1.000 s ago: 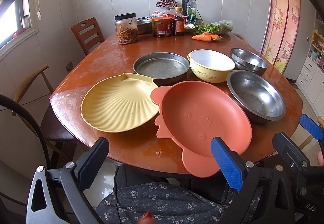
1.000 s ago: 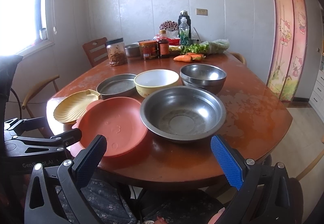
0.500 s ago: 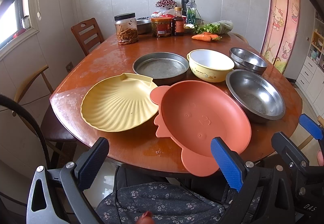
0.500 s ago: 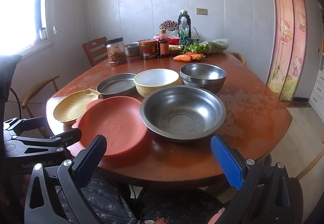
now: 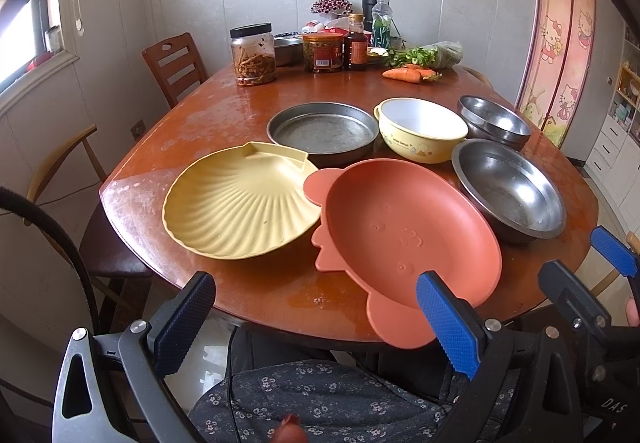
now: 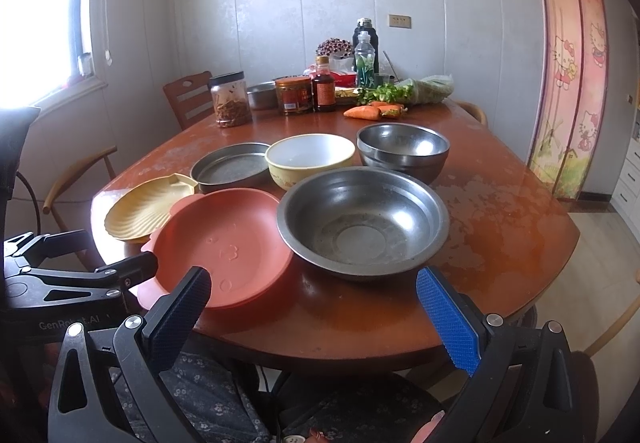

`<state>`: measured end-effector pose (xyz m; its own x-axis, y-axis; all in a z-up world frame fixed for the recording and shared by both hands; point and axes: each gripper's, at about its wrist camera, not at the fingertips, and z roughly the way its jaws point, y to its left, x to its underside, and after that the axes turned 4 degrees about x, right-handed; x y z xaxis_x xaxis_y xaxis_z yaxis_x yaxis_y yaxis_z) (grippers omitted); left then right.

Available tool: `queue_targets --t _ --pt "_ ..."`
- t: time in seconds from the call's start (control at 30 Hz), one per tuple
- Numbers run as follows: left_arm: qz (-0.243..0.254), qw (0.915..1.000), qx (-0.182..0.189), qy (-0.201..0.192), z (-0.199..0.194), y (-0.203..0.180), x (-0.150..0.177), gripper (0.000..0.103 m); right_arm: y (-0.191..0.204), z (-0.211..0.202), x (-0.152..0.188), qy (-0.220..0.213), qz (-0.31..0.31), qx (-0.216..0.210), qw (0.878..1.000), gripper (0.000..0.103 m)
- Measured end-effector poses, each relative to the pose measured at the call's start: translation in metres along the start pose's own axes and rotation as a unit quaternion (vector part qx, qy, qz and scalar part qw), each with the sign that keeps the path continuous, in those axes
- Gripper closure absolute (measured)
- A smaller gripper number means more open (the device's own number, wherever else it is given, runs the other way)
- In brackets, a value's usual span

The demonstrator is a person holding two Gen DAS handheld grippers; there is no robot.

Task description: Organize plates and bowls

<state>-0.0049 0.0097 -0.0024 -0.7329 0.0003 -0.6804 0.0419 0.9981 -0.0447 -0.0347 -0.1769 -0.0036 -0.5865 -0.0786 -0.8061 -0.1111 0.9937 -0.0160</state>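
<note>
On the brown table's near end lie a yellow shell-shaped plate (image 5: 240,207) (image 6: 148,209), an orange crab-shaped plate (image 5: 408,235) (image 6: 224,243) overhanging the front edge, a round metal pan (image 5: 322,133) (image 6: 232,165), a yellow bowl (image 5: 420,129) (image 6: 310,157), a wide steel bowl (image 5: 508,189) (image 6: 362,221) and a smaller steel bowl (image 5: 494,121) (image 6: 402,149). My left gripper (image 5: 316,323) is open below the table edge, in front of the two plates. My right gripper (image 6: 314,317) is open in front of the wide steel bowl. Neither holds anything.
Jars, bottles (image 5: 358,43), carrots (image 5: 406,75) and greens crowd the table's far end. Wooden chairs (image 5: 176,63) stand at the left. A person's flowered clothing (image 5: 320,403) lies below both grippers. A cabinet (image 5: 624,115) stands at the right.
Nothing on the table has moved. Both grippers have stayed open and nearly still, with only a slight drift of the left view.
</note>
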Motion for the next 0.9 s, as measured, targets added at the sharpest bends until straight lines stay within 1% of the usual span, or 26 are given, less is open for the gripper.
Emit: queue_targets --t 0.1,0.23,0.3,0.4,0.5,0.6,0.73,0.8,0.83,0.9 --pt "-0.013 0.9999 0.000 0.000 0.000 0.011 -0.002 0.002 0.002 0.000 -0.003 -0.005 -0.004 -0.004 1.000 0.000" --pt "-0.036 0.9993 0.000 -0.007 -0.003 0.032 -0.007 0.002 0.010 0.000 -0.014 -0.016 -0.015 -0.021 1.000 0.000" --pt "-0.051 0.9986 0.000 -0.009 -0.003 0.045 -0.009 0.002 0.016 0.000 -0.022 -0.025 -0.025 -0.036 0.999 0.000" --pt "-0.080 0.9967 -0.014 -0.010 -0.002 0.072 -0.013 0.002 0.028 0.005 -0.036 -0.035 -0.042 -0.058 0.997 0.000" --pt "-0.096 0.9948 -0.032 -0.007 0.001 0.094 -0.015 0.002 0.047 0.017 -0.052 -0.029 -0.067 -0.093 0.993 0.000" --pt "-0.109 0.9931 -0.041 -0.008 0.002 0.112 -0.018 0.002 0.070 0.032 -0.066 -0.016 -0.095 -0.114 0.989 0.000" --pt "-0.119 0.9920 -0.042 0.000 0.012 0.132 -0.024 0.002 0.101 0.063 -0.084 0.042 -0.121 -0.158 0.979 0.000" --pt "-0.122 0.9917 -0.040 0.010 0.020 0.140 -0.027 0.002 0.118 0.081 -0.088 0.077 -0.147 -0.152 0.974 0.000" --pt "-0.124 0.9914 -0.040 0.013 0.024 0.144 -0.028 0.002 0.128 0.093 -0.090 0.097 -0.160 -0.159 0.969 0.000" --pt "-0.123 0.9916 -0.036 0.017 0.031 0.148 -0.030 0.002 0.133 0.104 -0.091 0.115 -0.153 -0.167 0.967 0.000"
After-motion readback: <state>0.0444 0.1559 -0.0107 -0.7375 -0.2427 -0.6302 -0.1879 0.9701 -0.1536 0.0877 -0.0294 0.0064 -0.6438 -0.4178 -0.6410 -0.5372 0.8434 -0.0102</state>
